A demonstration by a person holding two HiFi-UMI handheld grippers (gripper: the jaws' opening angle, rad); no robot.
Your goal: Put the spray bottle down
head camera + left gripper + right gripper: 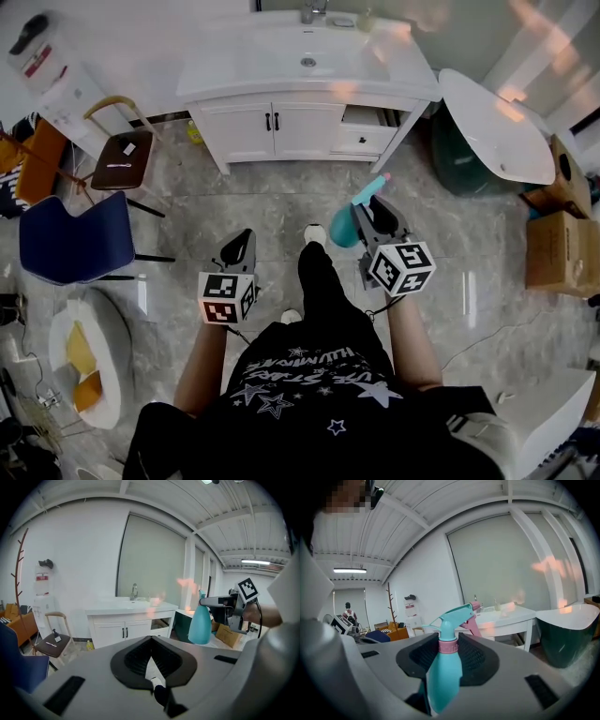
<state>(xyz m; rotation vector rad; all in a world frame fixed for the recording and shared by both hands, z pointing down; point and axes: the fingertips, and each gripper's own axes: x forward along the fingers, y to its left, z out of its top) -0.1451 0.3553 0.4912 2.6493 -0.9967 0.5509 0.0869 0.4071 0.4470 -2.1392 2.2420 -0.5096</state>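
Observation:
A teal spray bottle (343, 228) with a pink collar hangs in the air above the tiled floor, clamped at its neck by my right gripper (373, 214). In the right gripper view the bottle (443, 677) stands upright between the jaws of my right gripper (449, 639), its trigger head pointing away. My left gripper (246, 236) is held to the left of the person's legs, shut and empty. From the left gripper view, my left gripper (151, 638) has its tips together, and the bottle (200, 625) appears at the right, held by the right gripper (210, 602).
A white vanity with sink (309, 84) stands ahead, one drawer (366, 136) pulled open. A white oval tub (497, 127) and cardboard boxes (561, 248) are at the right. A blue chair (66, 239) and a brown chair (122, 159) stand at the left.

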